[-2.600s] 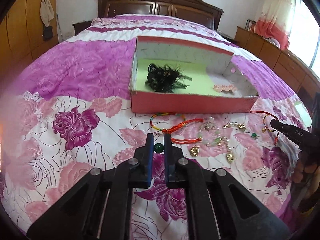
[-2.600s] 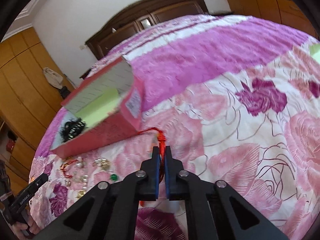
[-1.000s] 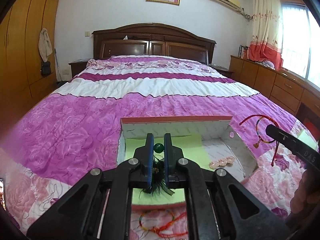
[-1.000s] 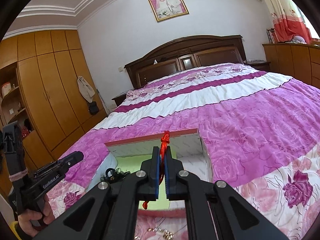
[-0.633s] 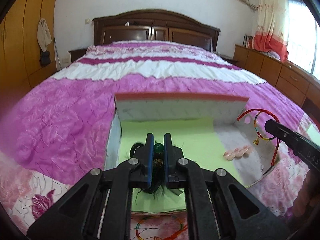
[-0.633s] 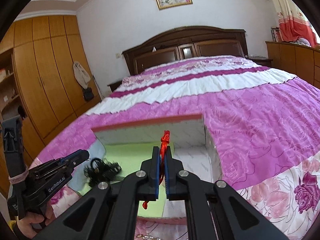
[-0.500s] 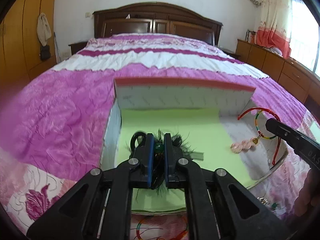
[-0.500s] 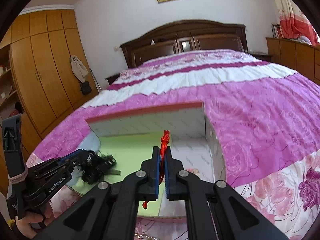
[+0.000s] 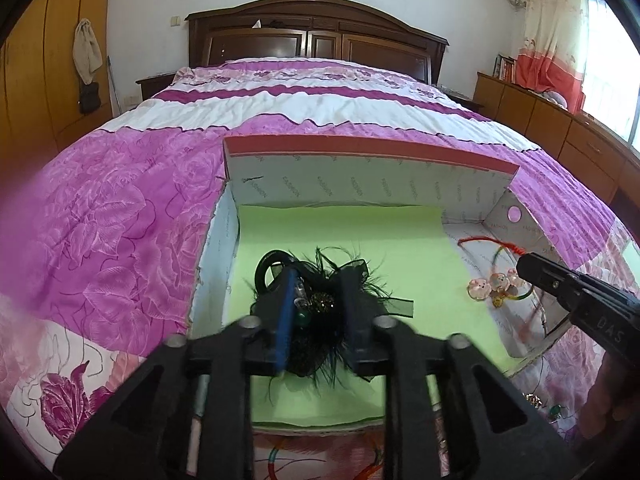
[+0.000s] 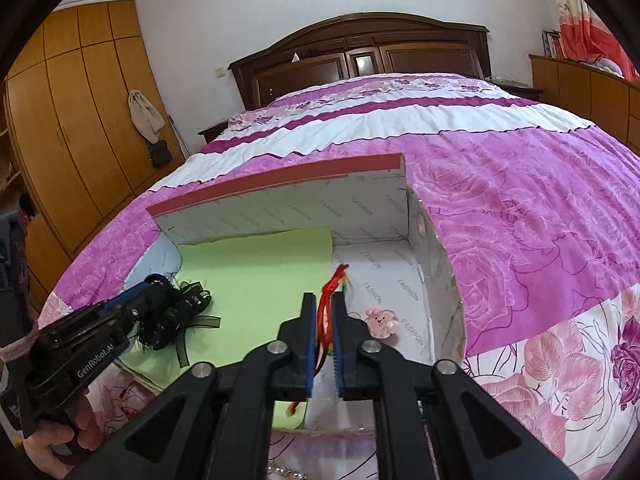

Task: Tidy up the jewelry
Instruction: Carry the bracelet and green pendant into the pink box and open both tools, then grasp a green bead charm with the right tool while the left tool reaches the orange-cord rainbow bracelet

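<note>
Though hidden from right view, green bead (image 9: 305, 320).

place: home bedroom | evidence: quilted bed (image 9: 304, 92), headboard (image 10: 360, 48), wardrobe (image 10: 80, 92)

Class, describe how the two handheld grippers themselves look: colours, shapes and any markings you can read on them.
Both are black plastic with silver bolts and angular, triangular cut-out frames. The left gripper has two straight fingers with blue pads; in the right view its side reads "GenRobot.AI". The right gripper matches, with ridged blue pads; in the left view its side shows "DAS".
</note>
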{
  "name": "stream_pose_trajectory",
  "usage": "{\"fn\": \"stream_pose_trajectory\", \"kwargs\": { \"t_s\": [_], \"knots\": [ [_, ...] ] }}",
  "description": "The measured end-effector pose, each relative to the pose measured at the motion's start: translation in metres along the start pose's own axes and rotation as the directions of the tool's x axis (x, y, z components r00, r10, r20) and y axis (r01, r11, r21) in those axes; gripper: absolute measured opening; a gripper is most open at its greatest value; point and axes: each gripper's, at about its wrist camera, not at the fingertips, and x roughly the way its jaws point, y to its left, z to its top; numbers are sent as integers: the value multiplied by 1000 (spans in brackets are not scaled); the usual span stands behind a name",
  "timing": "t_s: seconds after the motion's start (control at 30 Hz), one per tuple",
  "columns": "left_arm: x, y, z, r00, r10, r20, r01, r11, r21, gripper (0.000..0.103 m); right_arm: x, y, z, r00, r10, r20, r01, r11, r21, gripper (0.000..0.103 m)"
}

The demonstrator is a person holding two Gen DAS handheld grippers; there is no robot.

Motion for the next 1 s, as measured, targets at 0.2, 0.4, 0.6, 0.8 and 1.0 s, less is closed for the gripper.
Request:
{"fn": "stream_pose_trajectory", "kwargs": {
  "t_s": [0.2, 0.4, 0.6, 0.8, 1.0],
  "knots": [
    [-8, -1, 1, 1000, -2, 9, 2, 1000, -1, 35, -11, 1, 1, 998, 46, 33, -47, 999, 16, 36],
    [-23, 1, 4, 1000, -7, 17, 8, 1000, -14, 37, -28, 0, 2, 995, 66, 72, -68, 997, 34, 43],
    [-42, 1, 5, 1000, -7, 25, 7, 1000, -16, 38, -48, -1, 3, 992, 77, 97, -82, 995, 49, 45],
    [-63, 1, 3, 1000, -17, 20, 18, 1000, -26, 38, -75, 2, 2, 987, 100, 125, -109, 992, 63, 46],
    [-85, 5, 2, 999, -23, 25, 24, 999, -34, 39, -102, 3, -3, 985, 104, 135, -116, 990, 80, 46]
  ]
}}
